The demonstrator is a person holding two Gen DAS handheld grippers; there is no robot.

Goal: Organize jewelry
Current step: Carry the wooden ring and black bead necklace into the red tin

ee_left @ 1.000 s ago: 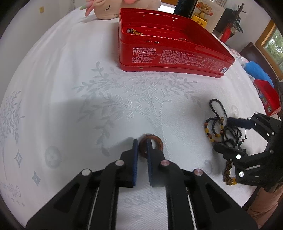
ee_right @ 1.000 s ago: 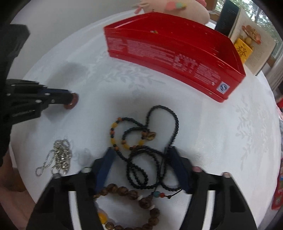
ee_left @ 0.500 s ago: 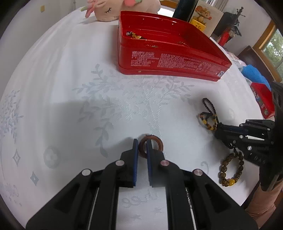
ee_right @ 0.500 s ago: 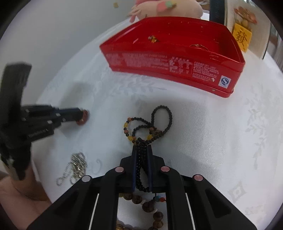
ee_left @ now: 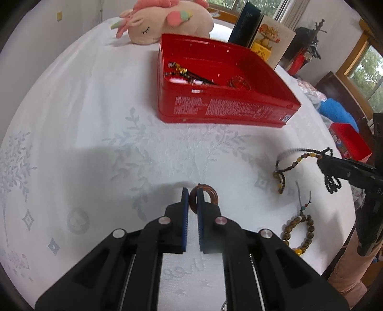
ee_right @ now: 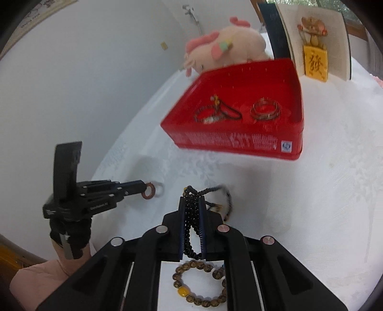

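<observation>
My left gripper (ee_left: 191, 195) is pinched tight on one side of a brown ring (ee_left: 203, 197), which stands on edge between the blue pads just above the white tablecloth (ee_left: 95, 119). In my right wrist view that ring (ee_right: 150, 190) hangs at the tip of the left gripper (ee_right: 143, 189), clear of its shadow on the cloth. My right gripper (ee_right: 191, 203) is clamped narrow on a black bead necklace (ee_right: 191, 215); strands bunch between the pads and a loop droops toward the camera. From the left view the necklace (ee_left: 299, 158) trails from the right gripper (ee_left: 322, 159) down to the cloth, its amber beads still touching it. A brown bead bracelet (ee_right: 201, 284) lies flat on the cloth below my right gripper. The red tin (ee_left: 215, 112) sits open farther back, with a few bracelets and rings already inside. A pink plush toy (ee_left: 165, 21) lies behind the tin.
</observation>
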